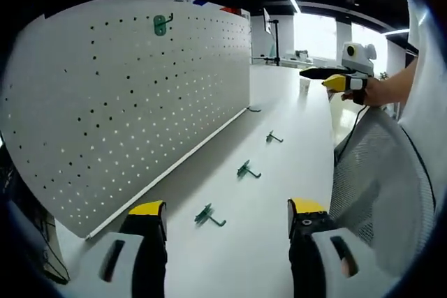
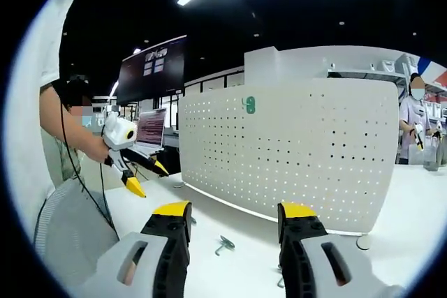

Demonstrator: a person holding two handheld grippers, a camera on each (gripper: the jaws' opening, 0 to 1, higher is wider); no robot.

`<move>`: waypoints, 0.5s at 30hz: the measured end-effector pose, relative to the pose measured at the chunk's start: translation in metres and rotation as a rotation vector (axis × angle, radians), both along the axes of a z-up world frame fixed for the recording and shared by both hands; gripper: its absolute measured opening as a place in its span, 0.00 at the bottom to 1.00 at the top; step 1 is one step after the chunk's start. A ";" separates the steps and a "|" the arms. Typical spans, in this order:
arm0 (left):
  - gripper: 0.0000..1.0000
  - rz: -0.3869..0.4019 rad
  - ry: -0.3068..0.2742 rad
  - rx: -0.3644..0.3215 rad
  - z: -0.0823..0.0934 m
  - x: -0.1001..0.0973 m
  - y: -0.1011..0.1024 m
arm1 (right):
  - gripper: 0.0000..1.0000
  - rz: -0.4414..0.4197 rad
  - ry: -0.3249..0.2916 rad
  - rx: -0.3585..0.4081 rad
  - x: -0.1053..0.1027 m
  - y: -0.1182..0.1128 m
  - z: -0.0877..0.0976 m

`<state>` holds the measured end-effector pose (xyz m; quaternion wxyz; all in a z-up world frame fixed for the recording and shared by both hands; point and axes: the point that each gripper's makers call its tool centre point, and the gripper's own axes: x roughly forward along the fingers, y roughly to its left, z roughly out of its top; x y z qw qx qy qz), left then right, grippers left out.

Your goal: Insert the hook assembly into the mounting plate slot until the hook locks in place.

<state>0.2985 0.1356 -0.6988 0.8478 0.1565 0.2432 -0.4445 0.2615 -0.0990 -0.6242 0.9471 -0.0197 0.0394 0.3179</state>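
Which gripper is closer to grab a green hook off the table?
Probably the left gripper: its open jaws point at the nearest loose green hook on the table. The right gripper faces the pegboard, a hook lying below.

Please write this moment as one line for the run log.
left tool: open, empty | right tool: open, empty | hooks: on table | one hook on pegboard

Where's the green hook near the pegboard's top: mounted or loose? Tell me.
Mounted: the green hook hangs on the pegboard; three others lie loose on the table.
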 end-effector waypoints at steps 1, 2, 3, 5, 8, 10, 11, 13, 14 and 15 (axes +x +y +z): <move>0.73 -0.005 0.001 0.004 -0.001 0.001 0.000 | 0.48 -0.002 -0.001 0.000 0.000 -0.001 0.000; 0.72 -0.013 0.006 0.013 -0.003 0.002 -0.001 | 0.48 -0.003 0.000 0.002 0.000 -0.001 0.000; 0.72 -0.016 0.009 0.018 -0.004 0.003 -0.001 | 0.48 -0.004 0.001 0.003 0.000 -0.001 0.001; 0.72 -0.029 0.018 0.030 -0.008 0.005 -0.001 | 0.48 -0.007 0.002 0.005 0.001 -0.002 0.001; 0.72 -0.050 0.023 0.045 -0.011 0.006 -0.002 | 0.48 -0.010 0.005 0.004 0.001 -0.002 0.001; 0.72 -0.063 0.025 0.059 -0.013 0.008 -0.002 | 0.48 -0.009 0.005 0.004 0.002 -0.003 0.000; 0.72 -0.072 0.028 0.067 -0.015 0.009 -0.002 | 0.48 -0.010 0.006 0.004 0.002 -0.002 0.000; 0.72 -0.080 0.035 0.072 -0.017 0.012 -0.001 | 0.48 -0.011 0.008 0.004 0.002 -0.003 0.000; 0.72 -0.084 0.038 0.078 -0.017 0.012 -0.001 | 0.48 -0.011 0.008 0.004 0.002 -0.003 0.000; 0.71 -0.090 0.037 0.082 -0.017 0.012 -0.001 | 0.48 -0.012 0.008 0.004 0.002 -0.003 0.000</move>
